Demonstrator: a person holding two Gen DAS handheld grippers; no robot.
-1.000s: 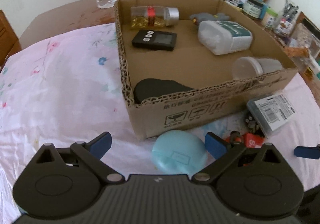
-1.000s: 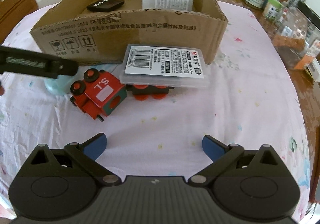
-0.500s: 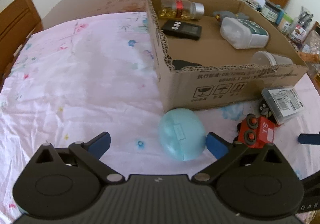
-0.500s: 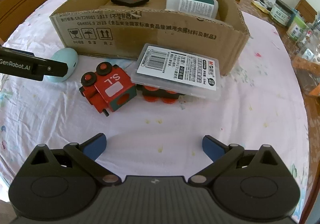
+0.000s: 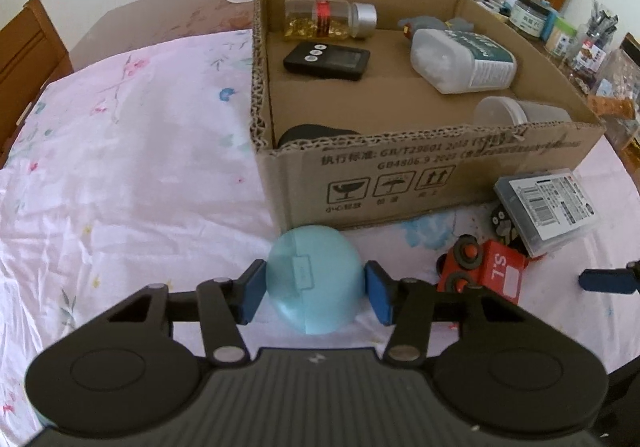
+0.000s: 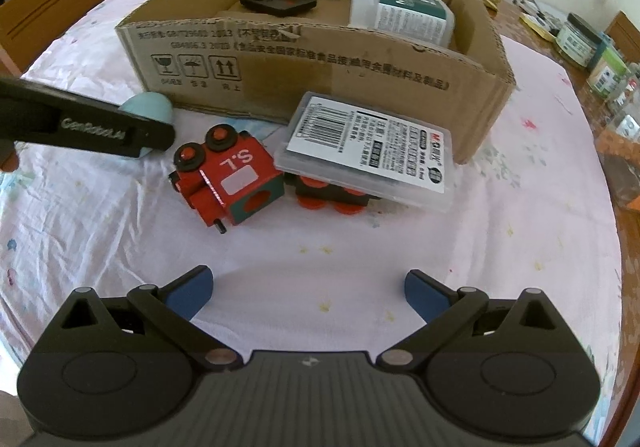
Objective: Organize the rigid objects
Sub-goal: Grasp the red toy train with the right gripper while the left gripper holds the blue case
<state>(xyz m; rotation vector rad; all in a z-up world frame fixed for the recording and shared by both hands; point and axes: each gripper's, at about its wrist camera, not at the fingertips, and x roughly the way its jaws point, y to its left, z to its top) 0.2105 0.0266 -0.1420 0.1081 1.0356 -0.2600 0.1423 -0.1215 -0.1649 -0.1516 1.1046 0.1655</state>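
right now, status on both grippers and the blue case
Left gripper shut on blue case. Right gripper open, empty. Cardboard box wall directly ahead.

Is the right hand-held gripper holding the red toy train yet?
No, the right hand-held gripper is open over bare tablecloth, with the red toy train lying apart, ahead of its fingertips.

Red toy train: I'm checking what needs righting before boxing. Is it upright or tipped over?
Tipped. The red toy train lies on its side on the tablecloth, wheels facing up and sideways, outside the cardboard box.
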